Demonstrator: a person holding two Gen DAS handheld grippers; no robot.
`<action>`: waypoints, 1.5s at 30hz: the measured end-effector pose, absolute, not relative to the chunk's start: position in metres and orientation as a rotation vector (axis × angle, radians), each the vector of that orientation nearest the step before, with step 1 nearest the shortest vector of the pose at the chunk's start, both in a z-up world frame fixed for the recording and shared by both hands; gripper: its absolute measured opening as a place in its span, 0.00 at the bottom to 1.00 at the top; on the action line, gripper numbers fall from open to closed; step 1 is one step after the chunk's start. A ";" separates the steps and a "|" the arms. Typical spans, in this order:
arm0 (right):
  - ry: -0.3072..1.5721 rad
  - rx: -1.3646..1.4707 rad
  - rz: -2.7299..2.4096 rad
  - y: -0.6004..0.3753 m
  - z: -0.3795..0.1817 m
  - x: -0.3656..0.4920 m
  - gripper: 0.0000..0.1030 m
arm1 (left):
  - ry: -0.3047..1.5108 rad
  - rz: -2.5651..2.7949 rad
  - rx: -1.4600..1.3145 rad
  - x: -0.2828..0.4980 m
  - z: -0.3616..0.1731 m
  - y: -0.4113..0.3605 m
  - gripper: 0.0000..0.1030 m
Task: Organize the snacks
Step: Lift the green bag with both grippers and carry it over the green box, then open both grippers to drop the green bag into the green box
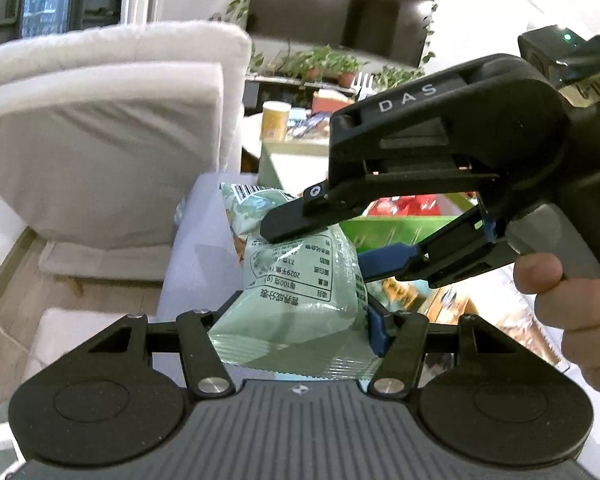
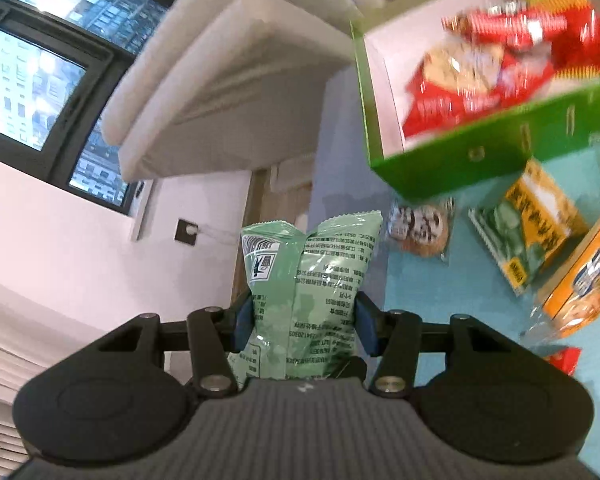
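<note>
Snack packet, pale green crinkled foil (image 2: pixel 312 292): pinched by both grippers, left gripper (image 1: pixel 296 332) at one end, right gripper (image 2: pixel 306 320) at the other.
White cushioned armchair (image 1: pixel 100 140): beyond the left gripper's fingers.
Green cardboard box (image 2: pixel 460 160): ahead-right of the right gripper, holding blurred red packets (image 2: pixel 480 80).
Loose snack packs (image 2: pixel 532 232): right, on turquoise surface (image 2: pixel 440 300), print unreadable.
</note>
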State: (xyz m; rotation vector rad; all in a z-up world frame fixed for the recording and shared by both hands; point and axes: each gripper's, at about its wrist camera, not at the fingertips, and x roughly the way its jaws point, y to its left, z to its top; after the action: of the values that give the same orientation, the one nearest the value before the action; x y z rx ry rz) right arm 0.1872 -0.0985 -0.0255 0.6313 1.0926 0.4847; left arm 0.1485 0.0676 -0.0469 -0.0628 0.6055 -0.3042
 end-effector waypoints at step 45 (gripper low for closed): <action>0.944 0.811 0.378 -0.194 -0.027 0.333 0.86 | 0.704 -0.436 -0.142 0.334 -0.034 0.003 0.60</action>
State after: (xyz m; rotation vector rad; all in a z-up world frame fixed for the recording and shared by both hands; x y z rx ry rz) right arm 0.3329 -0.1943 -0.0267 0.8111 0.9436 0.3783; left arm 0.3342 0.0026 -0.0337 -0.1419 0.7041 -0.4364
